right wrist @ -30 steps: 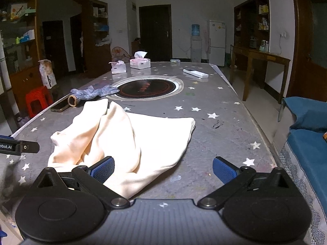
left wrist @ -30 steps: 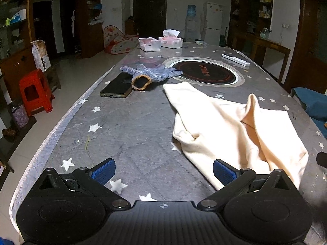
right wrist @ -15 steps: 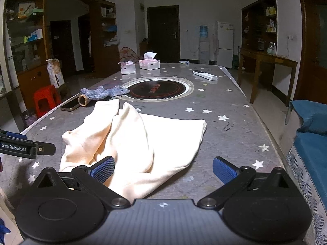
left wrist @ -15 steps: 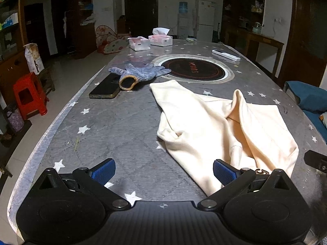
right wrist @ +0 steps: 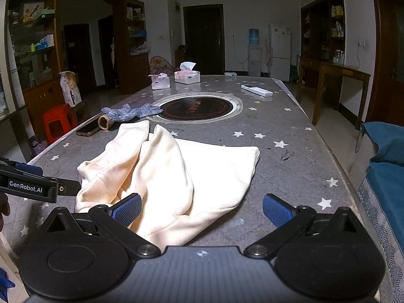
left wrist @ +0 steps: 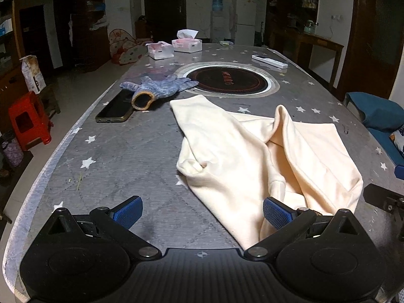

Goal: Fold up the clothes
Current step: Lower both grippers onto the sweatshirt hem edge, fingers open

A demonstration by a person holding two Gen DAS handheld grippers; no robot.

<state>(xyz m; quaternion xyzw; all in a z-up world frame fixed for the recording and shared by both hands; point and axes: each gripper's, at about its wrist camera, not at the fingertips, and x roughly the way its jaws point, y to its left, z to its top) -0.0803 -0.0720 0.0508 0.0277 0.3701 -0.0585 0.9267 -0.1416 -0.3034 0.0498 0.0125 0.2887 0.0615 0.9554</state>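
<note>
While both sets of jaws stand wide open and hold nothing, the garment (left wrist: 255, 156) lies crumpled on the worktop (left wrist: 121, 156) near its near edge, closer to the right side. The left gripper (left wrist: 200, 208) hovers over bare worktop at the garment's left hem, its right finger (left wrist: 274, 212) over the cloth's near corner. The right gripper (right wrist: 202, 208) sits over the garment's near right hem, its left finger (right wrist: 127, 208) above the cloth and its right finger (right wrist: 276, 209) above bare worktop. A raised ridge of cloth runs up the garment's middle; its right part lies flat toward the right edge.

Beyond the garment, a glove (left wrist: 161, 88) rests just beside its far left corner, overlapping a phone (left wrist: 115, 107) near the left edge. A round cooktop (left wrist: 228, 80) is set into the middle of the worktop. A remote (right wrist: 256, 90) lies near the far right edge and two tissue boxes (left wrist: 186, 44) stand at the far end. The left side of the worktop, from the phone back to the near edge, is free, as is a strip along the right edge. A red stool (left wrist: 27, 121) stands on the floor off the left edge, a blue seat (right wrist: 386, 161) off the right.
</note>
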